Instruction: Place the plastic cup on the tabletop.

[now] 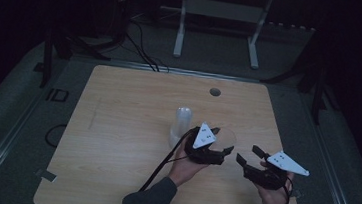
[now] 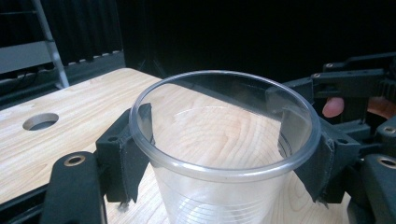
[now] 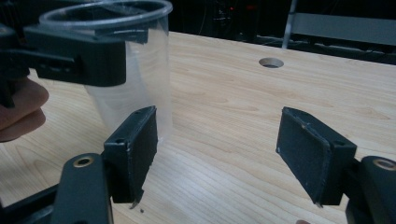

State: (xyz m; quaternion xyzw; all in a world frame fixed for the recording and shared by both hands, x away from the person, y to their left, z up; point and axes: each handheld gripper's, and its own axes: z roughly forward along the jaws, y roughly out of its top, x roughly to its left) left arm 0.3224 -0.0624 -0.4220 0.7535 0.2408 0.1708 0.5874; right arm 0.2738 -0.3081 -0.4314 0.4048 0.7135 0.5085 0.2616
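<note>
two jaws clamp clear cup (image 2: pixel 224 154), left hand-held gripper (image 2: pixel 224 140)

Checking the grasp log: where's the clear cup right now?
The clear cup sits upright between the left gripper jaws, right of table centre in the high view, beside the cup stack; the open right gripper is just to its right.

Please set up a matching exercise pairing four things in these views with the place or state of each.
Things:
1. left gripper
2. right gripper
3. stack of cups
4. round hole

States:
A. near the tabletop's far edge
B. open, holding nothing
C. upside down on the table
D. clamped on the clear cup under its rim

Pairs: 1-D, 2-B, 3-C, 4-A
</note>
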